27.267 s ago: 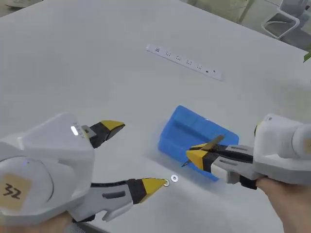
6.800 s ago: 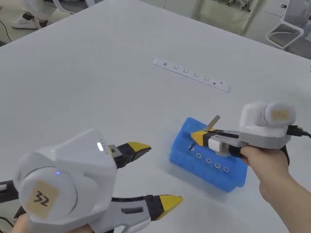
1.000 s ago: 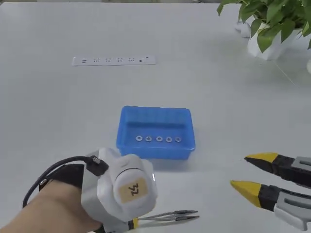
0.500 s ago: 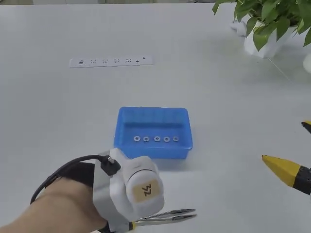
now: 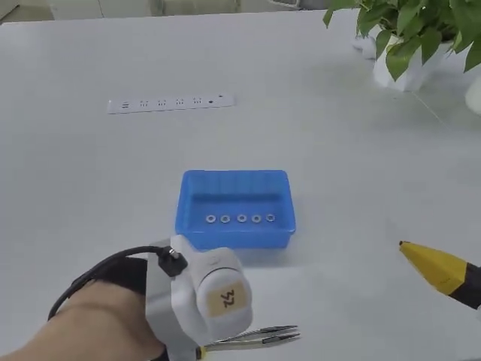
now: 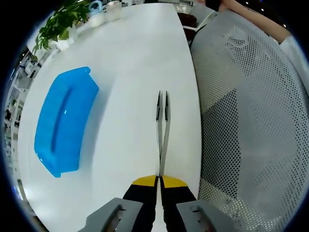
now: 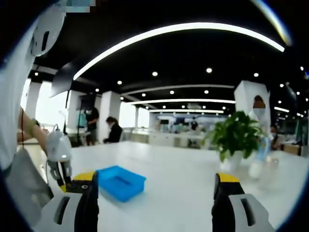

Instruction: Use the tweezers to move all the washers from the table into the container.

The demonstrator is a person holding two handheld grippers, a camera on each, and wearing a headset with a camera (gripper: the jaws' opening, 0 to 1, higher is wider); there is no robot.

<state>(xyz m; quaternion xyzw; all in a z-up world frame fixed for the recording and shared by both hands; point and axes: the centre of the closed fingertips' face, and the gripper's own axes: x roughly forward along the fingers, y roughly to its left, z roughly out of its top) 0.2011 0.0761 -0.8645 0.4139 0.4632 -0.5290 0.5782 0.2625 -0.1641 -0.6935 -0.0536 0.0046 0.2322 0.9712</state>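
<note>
Now left claw (image 6: 158,180) pinches tweezers (image 6: 162,130); container (image 5: 233,239) with five washers (image 5: 241,219) at 12 o'clock. Lower tweezers flat onto bench (image 5: 338,150), release slowly. Right claw (image 7: 155,178) wide open.

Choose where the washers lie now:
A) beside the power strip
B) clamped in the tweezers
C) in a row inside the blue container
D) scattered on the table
C: the five washers sit in a row on the floor of the blue container.

White worktable (image 5: 361,150), potted plant (image 5: 409,34), power strip (image 5: 170,103); dark ceiling (image 7: 193,63) with curved light strips (image 7: 203,24)
</note>
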